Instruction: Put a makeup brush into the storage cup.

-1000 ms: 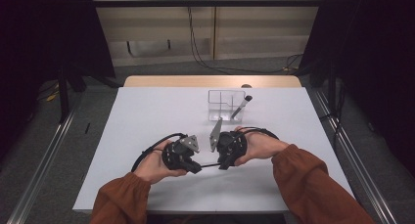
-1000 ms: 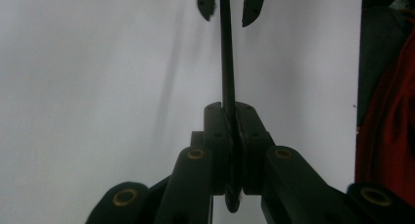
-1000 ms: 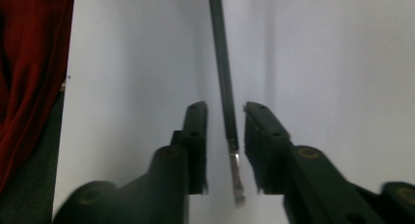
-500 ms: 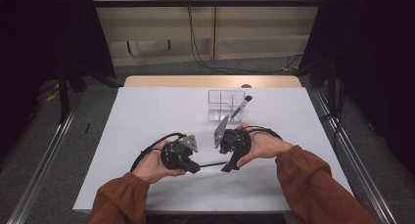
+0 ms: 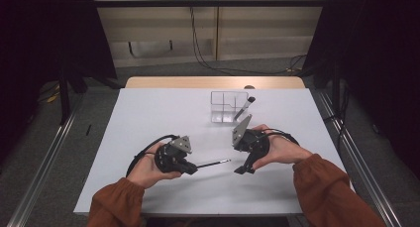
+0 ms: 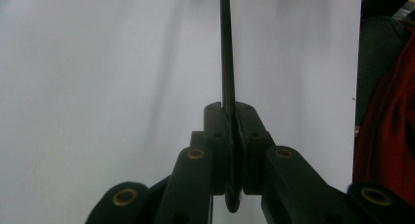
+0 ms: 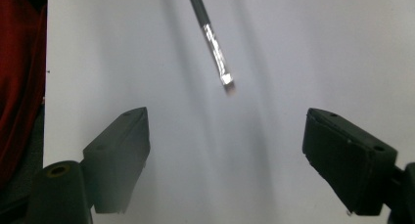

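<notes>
My left hand-held gripper point(image 5: 190, 168) sits at about 7 o'clock on the white table point(image 5: 148, 118), palm cupped round its body, forearm coming in from the bottom edge, jaws pointing toward 3 o'clock. Its jaws are clamped on the thin black pen point(image 5: 214, 163); in the left gripper view the pads pinch the pen point(image 6: 226, 62), which runs straight out ahead. The pen's shiny tip points at my right hand-held gripper point(image 5: 243, 168), just apart from it. Right hand at about 5 o'clock, wrist tipped so the jaws point down and toward 9 o'clock. Its jaws have just been opening and stand wide apart, nothing between the pads; in the right gripper view the pen tip point(image 7: 218, 57) hangs ahead of the gap, not touching. Clear divided box point(image 5: 229, 107) at 12 o'clock, well apart from both hands, with another dark pen point(image 5: 243, 108) leaning in it.
</notes>
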A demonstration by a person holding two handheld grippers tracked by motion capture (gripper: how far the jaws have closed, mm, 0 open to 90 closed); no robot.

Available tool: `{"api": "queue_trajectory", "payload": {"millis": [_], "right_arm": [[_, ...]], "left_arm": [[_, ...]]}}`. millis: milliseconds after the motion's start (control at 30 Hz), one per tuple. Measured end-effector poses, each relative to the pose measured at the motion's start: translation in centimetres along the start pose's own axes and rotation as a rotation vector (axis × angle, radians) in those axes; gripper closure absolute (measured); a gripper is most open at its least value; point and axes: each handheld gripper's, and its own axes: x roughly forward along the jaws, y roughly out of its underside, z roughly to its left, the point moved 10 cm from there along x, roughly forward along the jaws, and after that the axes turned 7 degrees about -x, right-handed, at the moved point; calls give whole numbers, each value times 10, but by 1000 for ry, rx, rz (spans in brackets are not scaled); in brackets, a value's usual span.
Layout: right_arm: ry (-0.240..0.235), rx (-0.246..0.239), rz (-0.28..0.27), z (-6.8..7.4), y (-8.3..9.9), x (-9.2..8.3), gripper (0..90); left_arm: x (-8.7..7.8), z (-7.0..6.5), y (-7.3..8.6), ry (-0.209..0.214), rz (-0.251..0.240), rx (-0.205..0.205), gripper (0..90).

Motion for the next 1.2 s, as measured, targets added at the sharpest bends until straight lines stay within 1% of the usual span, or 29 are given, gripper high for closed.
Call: {"api": "queue_trajectory", "payload": {"millis": [67, 100, 133, 200, 233, 267, 333, 367, 467, 500, 533, 567, 633, 667, 700, 767, 800, 867, 933, 1033, 1100, 1133, 1200], "right_arm": [[-1, 7, -10, 3, 2, -1, 158], [5, 8, -28, 3, 2, -1, 154], [6, 18, -36, 3, 3, -2, 148], [27, 38, -69, 0, 5, -4, 143], [36, 49, -80, -2, 6, -4, 139], [60, 65, -83, -4, 8, -5, 135], [76, 86, -98, -5, 10, -5, 135], [88, 91, -108, -6, 11, -5, 132], [98, 116, -146, -6, 12, -6, 127], [97, 129, -156, -6, 13, -6, 126], [102, 135, -170, -6, 13, -7, 128], [113, 144, -181, -7, 13, -7, 131], [146, 161, -204, -8, 14, -8, 126], [147, 165, -212, -7, 15, -9, 128], [149, 178, -223, -7, 16, -9, 127], [158, 182, -255, -7, 17, -10, 102], [154, 189, -271, -6, 18, -11, 103], [154, 207, -299, -6, 19, -13, 105], [145, 211, -320, -5, 20, -15, 108], [154, 227, -358, -4, 20, -16, 98], [154, 242, -378, -4, 21, -16, 93], [159, 241, -382, -3, 22, -16, 93], [161, 253, -396, -3, 23, -15, 98]], "left_arm": [[-1, 1, 1, -3, -6, -6, 854], [-1, 1, 2, -4, -7, -9, 854], [-1, 2, 4, -4, -11, -19, 854], [-2, 3, 5, -7, -21, -29, 854], [-3, 4, 6, -12, -29, -27, 854], [-5, 4, 6, -17, -39, -29, 854], [-10, 4, 5, -9, -79, -42, 854], [-13, 5, 5, -16, -93, -47, 854], [-20, 6, 5, -19, -140, -59, 854], [-21, 6, 5, -13, -162, -74, 854], [-22, 7, 5, -12, -177, -81, 854], [-22, 8, 4, -10, -204, -97, 854], [-25, 9, 5, 1, -237, -113, 854], [-26, 11, 5, -2, -249, -117, 854], [-27, 13, 5, -14, -265, -121, 854], [-29, 13, 5, -3, -285, -133, 854], [-29, 13, 5, -2, -295, -135, 854], [-29, 14, 6, -8, -299, -129, 854], [-28, 13, 6, -1, -308, -129, 854], [-27, 12, 5, -6, -317, -125, 853], [-27, 13, 5, -8, -334, -125, 853], [-27, 14, 5, -9, -338, -124, 854], [-26, 15, 5, -1, -367, -134, 853]]}}
